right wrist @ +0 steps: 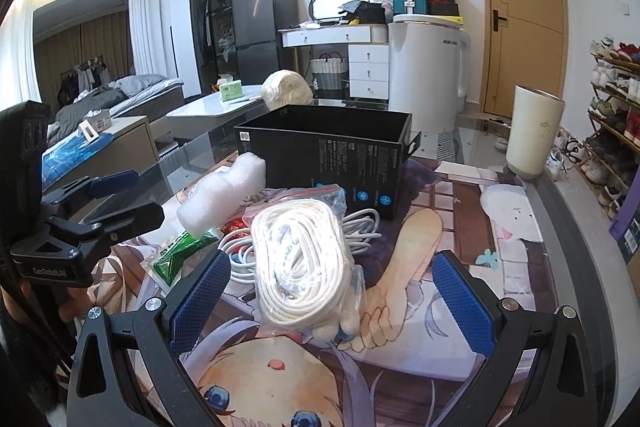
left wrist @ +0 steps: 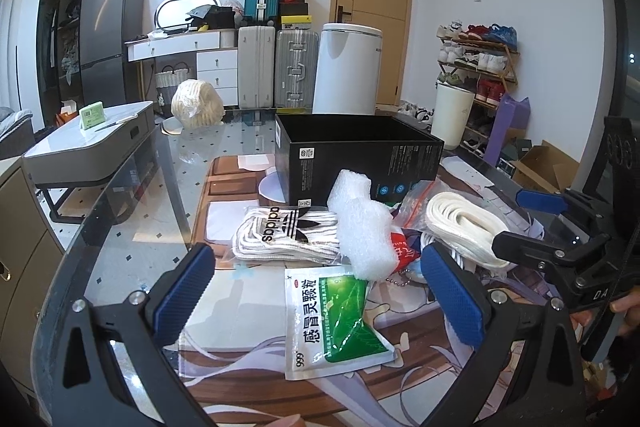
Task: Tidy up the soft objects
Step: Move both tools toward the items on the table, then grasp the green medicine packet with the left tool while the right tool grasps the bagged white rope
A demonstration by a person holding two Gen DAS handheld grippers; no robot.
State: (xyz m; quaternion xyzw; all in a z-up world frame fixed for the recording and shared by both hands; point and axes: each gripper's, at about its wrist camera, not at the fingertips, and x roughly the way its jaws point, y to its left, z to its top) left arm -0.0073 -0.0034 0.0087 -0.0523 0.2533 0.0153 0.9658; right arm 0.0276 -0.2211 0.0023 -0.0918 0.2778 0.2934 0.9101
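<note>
My left gripper point(left wrist: 320, 291) is open low over the table, with a green and white medicine sachet point(left wrist: 332, 319) lying between its blue pads. Beyond the sachet lie a bag of white Adidas laces point(left wrist: 280, 231), a white foam wrap roll point(left wrist: 360, 223) and a red packet point(left wrist: 404, 247). An open black box point(left wrist: 360, 155) stands behind them. My right gripper point(right wrist: 332, 299) is open too, one finger on each side of a clear bag of coiled white rope point(right wrist: 304, 267). A loose white cable point(right wrist: 360, 227) lies behind that bag. Each gripper shows at the edge of the other's view.
Everything lies on a printed cartoon mat point(right wrist: 460, 211) on a glass table point(left wrist: 132, 211) whose curved edge runs along the left. A cream tumbler point(right wrist: 534, 131) stands at the far right, and a bundle of pale yarn point(left wrist: 198, 103) sits at the far left.
</note>
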